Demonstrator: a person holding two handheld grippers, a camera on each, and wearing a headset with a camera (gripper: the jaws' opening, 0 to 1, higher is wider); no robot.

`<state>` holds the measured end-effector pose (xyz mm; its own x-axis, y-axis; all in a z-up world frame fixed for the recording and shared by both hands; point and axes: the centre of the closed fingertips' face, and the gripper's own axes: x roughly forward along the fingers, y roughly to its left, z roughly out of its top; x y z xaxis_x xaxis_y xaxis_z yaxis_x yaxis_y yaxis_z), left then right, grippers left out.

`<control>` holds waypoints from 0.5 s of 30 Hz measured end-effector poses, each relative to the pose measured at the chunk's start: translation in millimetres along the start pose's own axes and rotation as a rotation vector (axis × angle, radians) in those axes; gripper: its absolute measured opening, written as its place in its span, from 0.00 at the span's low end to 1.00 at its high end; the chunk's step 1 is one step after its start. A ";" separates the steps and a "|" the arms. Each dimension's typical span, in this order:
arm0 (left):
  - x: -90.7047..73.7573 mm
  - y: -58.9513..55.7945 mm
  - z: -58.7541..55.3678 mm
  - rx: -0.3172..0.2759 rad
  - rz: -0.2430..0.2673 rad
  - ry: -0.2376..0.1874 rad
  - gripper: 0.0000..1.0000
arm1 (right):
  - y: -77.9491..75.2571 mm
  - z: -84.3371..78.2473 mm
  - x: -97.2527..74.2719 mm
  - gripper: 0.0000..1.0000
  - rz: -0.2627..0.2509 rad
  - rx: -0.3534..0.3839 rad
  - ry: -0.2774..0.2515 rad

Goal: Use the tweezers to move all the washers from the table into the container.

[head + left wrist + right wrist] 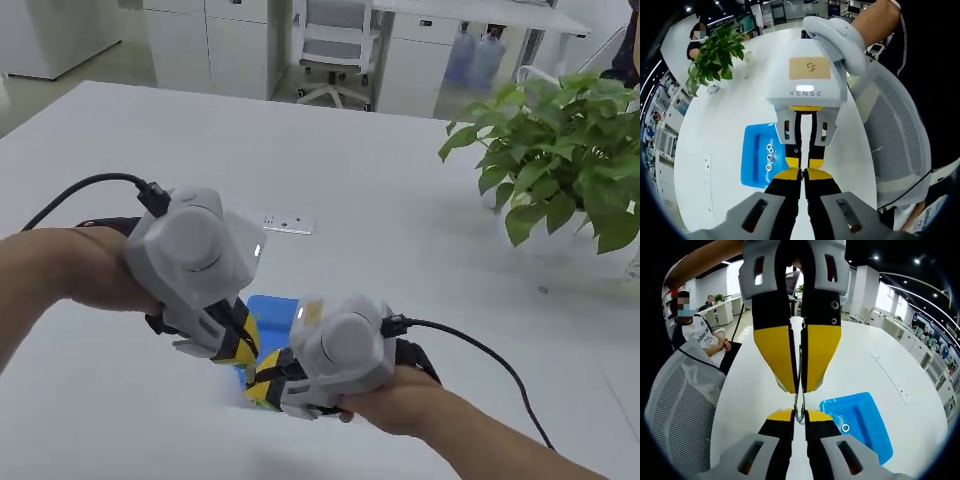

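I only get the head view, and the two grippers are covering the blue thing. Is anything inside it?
Observer: Yes. The left gripper view shows several washers lying in the blue container.
Operator: Where are the tweezers?
Observer: In the right gripper view, the thin metal tweezers bridge the gap between the two grippers, which meet tip to tip beside the container.
Operator: Who's holding them?
Observer: Both, it seems. The left gripper and the right gripper each have their jaws closed on them.
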<state>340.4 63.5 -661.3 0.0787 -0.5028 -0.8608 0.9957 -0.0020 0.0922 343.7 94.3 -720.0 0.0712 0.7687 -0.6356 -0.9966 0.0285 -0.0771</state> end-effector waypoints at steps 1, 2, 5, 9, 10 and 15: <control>-1.6 0.9 1.4 0.001 0.004 0.000 0.06 | -1.4 1.3 -1.6 0.09 -0.002 -0.002 0.000; -2.7 1.2 2.4 0.003 0.006 0.000 0.06 | -2.4 2.2 -2.7 0.09 -0.005 -0.004 0.000; -6.0 3.0 5.9 0.010 0.012 0.002 0.06 | -5.6 5.5 -6.6 0.09 -0.011 -0.016 0.003; -9.9 7.1 10.3 0.021 0.021 0.004 0.06 | -10.1 8.3 -10.7 0.09 -0.018 -0.023 0.002; -10.8 8.7 11.4 0.025 0.025 0.005 0.06 | -12.0 9.1 -12.0 0.09 -0.020 -0.024 0.002; -13.0 15.1 15.1 0.036 0.038 0.000 0.06 | -19.9 10.8 -16.6 0.09 -0.029 -0.034 0.007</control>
<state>353.7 57.0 -641.1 0.1160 -0.5027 -0.8566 0.9897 -0.0139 0.1422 361.9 87.9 -699.6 0.1001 0.7637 -0.6377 -0.9922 0.0285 -0.1216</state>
